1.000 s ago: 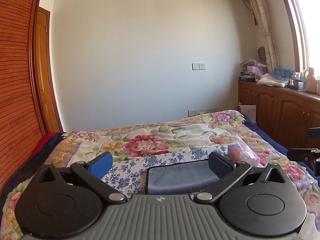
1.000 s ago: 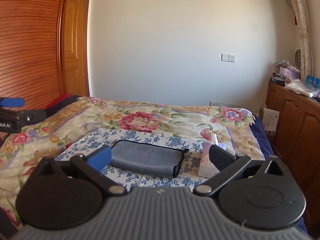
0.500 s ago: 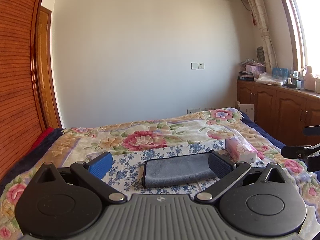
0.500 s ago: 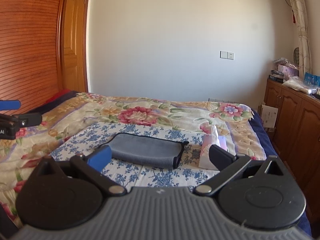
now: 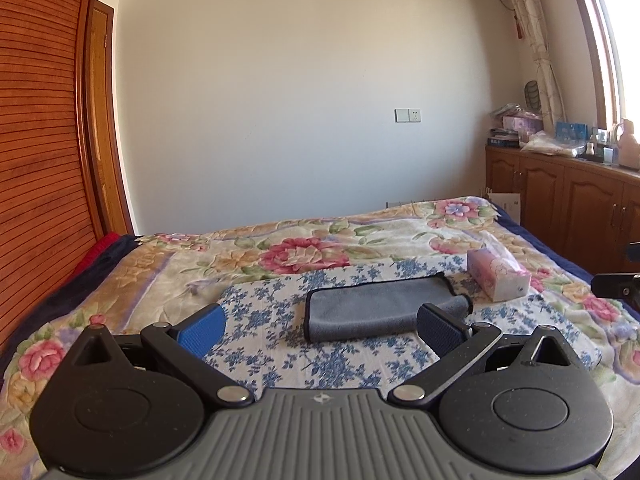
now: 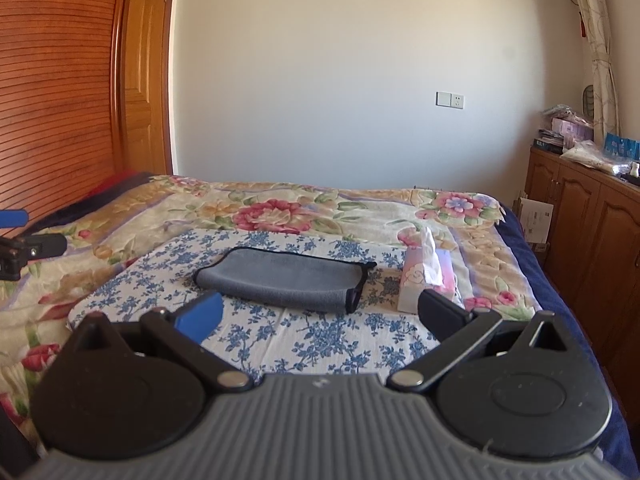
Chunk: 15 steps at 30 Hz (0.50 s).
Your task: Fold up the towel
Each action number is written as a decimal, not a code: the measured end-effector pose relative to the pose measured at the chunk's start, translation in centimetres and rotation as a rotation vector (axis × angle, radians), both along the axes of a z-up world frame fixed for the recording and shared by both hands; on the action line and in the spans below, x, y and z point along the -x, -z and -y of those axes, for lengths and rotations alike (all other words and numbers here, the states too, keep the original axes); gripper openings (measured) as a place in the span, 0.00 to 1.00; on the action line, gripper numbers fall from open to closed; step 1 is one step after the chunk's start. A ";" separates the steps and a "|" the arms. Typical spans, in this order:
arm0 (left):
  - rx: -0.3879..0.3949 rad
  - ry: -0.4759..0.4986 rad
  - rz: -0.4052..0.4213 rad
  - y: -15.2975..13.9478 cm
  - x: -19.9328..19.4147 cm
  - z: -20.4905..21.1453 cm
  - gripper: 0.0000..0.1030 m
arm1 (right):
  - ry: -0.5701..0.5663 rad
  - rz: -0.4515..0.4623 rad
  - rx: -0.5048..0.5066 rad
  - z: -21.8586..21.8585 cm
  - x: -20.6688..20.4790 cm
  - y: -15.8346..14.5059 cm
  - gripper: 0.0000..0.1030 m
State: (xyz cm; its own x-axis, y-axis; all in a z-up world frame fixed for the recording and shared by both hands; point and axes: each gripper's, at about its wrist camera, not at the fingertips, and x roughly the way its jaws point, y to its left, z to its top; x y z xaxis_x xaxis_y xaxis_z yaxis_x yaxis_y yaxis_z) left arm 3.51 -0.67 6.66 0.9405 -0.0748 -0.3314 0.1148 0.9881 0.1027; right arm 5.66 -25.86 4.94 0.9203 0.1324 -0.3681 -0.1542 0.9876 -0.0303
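Left gripper (image 5: 322, 328): we hold its fingers spread wide and empty, above the bed, short of the towel.
Right gripper (image 6: 320, 312): we hold its fingers equally wide apart, nothing between them.
Blue-flowered cloth (image 5: 344, 360): it lies flat on the bed under the towel.
Grey towel (image 6: 280, 278): it lies on that cloth as a narrow folded bundle, edges stacked at its right end.
Tissue box (image 6: 426, 278): just beside the towel's right end.
Floral bedspread (image 5: 304, 252): it covers the bed beyond.
Progress: we judge the folding looks done, or at most one more fold remains; neither gripper touches the towel.
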 end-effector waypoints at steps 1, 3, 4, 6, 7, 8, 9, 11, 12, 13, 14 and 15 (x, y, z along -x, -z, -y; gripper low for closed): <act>-0.001 -0.003 -0.001 0.2 0.1 -0.1 1.00 | 0.002 -0.003 -0.002 0.0 0.1 0.1 1.00; 0.000 -0.013 -0.002 0.5 0.1 -0.3 1.00 | 0.009 -0.002 -0.002 0.0 0.3 0.3 1.00; 0.004 -0.017 -0.002 0.6 0.2 -0.4 1.00 | 0.011 0.000 0.002 0.0 0.4 0.5 1.00; 0.012 -0.022 -0.001 0.9 0.3 -0.7 1.00 | 0.012 0.005 0.012 -0.2 0.6 0.7 1.00; 0.012 -0.024 0.000 1.0 0.4 -0.7 1.00 | 0.013 0.006 0.012 -0.2 0.7 0.8 1.00; 0.010 -0.026 0.002 1.1 0.5 -0.7 1.00 | 0.014 0.006 0.010 -0.3 0.8 0.9 1.00; 0.006 -0.029 0.008 1.2 0.6 -0.8 1.00 | 0.015 0.006 0.008 -0.3 0.9 1.0 1.00; 0.001 -0.038 0.015 1.5 0.8 -0.9 1.00 | 0.015 0.007 0.006 -0.4 1.1 1.2 1.00; 0.002 -0.040 0.016 1.7 0.9 -1.0 1.00 | 0.015 0.009 0.006 -0.5 1.2 1.3 1.00; 0.003 -0.040 0.016 1.8 1.0 -1.0 1.00 | 0.016 0.010 0.003 -0.5 1.3 1.5 1.00; 0.003 -0.040 0.017 2.0 1.2 -1.1 1.00 | 0.017 0.009 -0.001 -0.5 1.4 1.6 1.00; 0.002 -0.040 0.016 2.0 1.2 -1.2 1.00 | 0.019 0.007 -0.004 -0.4 1.4 1.7 1.00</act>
State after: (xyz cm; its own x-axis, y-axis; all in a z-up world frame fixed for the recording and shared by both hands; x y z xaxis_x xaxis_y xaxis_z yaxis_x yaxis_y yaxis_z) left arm 2.35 0.48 4.66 0.9480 -0.0371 -0.3160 0.0731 0.9920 0.1027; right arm 4.26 -25.41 3.22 0.9253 0.1164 -0.3609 -0.1353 0.9904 -0.0275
